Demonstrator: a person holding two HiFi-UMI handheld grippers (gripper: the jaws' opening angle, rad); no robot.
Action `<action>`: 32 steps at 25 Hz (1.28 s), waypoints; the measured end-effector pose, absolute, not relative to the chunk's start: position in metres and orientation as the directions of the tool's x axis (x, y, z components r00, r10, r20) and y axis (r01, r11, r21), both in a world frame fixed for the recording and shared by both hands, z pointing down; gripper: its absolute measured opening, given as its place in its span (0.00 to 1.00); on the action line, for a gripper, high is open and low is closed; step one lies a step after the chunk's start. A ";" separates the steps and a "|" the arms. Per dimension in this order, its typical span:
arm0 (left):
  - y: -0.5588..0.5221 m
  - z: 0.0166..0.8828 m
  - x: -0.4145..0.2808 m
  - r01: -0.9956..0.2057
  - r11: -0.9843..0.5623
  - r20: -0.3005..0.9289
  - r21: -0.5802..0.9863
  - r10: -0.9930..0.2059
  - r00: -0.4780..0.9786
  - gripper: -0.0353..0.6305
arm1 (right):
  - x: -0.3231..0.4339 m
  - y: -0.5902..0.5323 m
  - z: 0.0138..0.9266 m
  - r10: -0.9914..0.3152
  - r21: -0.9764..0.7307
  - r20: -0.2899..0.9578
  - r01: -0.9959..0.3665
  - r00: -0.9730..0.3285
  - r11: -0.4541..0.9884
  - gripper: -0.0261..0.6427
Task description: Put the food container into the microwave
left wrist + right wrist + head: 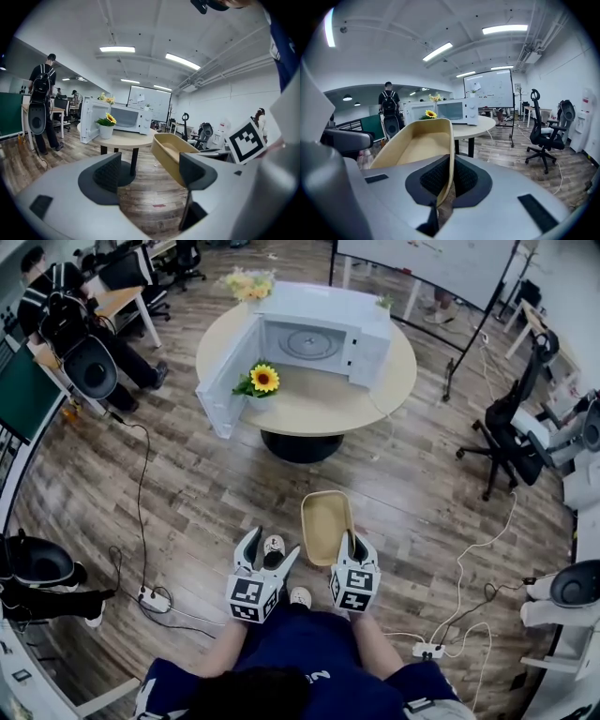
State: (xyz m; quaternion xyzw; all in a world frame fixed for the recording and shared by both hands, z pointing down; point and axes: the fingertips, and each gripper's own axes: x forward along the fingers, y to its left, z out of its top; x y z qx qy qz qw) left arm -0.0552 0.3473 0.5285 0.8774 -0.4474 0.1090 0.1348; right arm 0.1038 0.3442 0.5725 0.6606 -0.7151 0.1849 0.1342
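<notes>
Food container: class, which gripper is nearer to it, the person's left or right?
Right. The right gripper is shut on the wall of the food container, holding it up. The left gripper is open and empty, off to its left, not touching it.

The left hand-held gripper (150, 172) is held low in front of the person's body, its jaws wide apart with nothing between them. Just beside it, at about the same height, the right hand-held gripper (451, 177) points forward, its jaws pressed together on one wall of the food container (415, 145). The left forearm (217, 660) and right forearm (377, 652) reach forward from the torso, elbows seemingly bent.
</notes>
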 end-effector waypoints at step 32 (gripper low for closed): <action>0.062 0.528 -0.086 -0.679 -0.715 0.273 0.164 -0.629 0.728 0.61 | 0.070 0.111 0.560 -0.900 -0.090 0.421 -0.982 0.115 -0.168 0.06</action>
